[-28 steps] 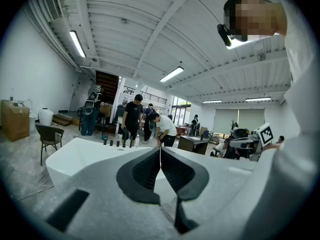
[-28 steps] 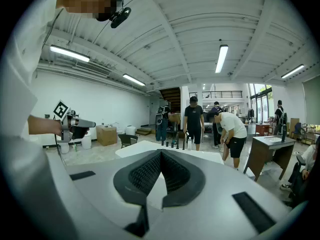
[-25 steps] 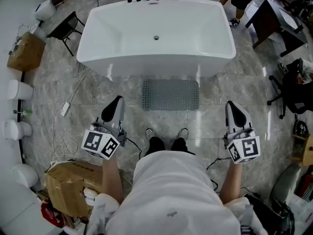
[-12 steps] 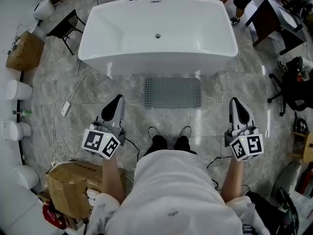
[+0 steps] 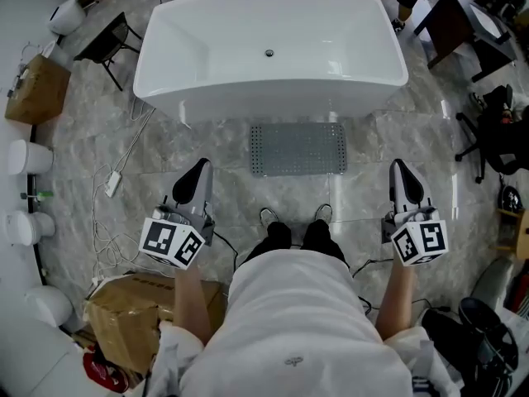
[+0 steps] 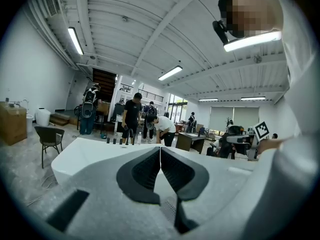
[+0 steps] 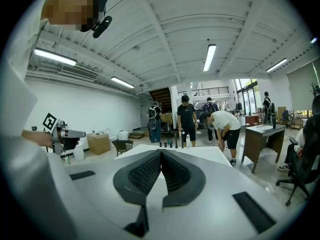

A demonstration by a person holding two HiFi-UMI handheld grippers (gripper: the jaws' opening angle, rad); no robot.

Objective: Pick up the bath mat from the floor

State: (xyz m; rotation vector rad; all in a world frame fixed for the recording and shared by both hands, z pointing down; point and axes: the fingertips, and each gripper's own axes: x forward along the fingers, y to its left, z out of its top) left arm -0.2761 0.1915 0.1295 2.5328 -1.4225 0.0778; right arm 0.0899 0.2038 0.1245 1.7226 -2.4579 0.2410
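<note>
Mat [image 5: 298, 149] lies beside tub [image 5: 269, 48], seemingly not touching.

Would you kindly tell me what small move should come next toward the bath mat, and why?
Probably lower both grippers forward and down toward the near edge of the bath mat, opening the jaws on the way. The mat lies flat on the floor before the bathtub, while the left gripper and right gripper are shut, empty and short of it.

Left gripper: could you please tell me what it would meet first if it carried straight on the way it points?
Probably the near wall of the bathtub; the left gripper points almost level at it, left of the bath mat, though depth is unclear.
</note>
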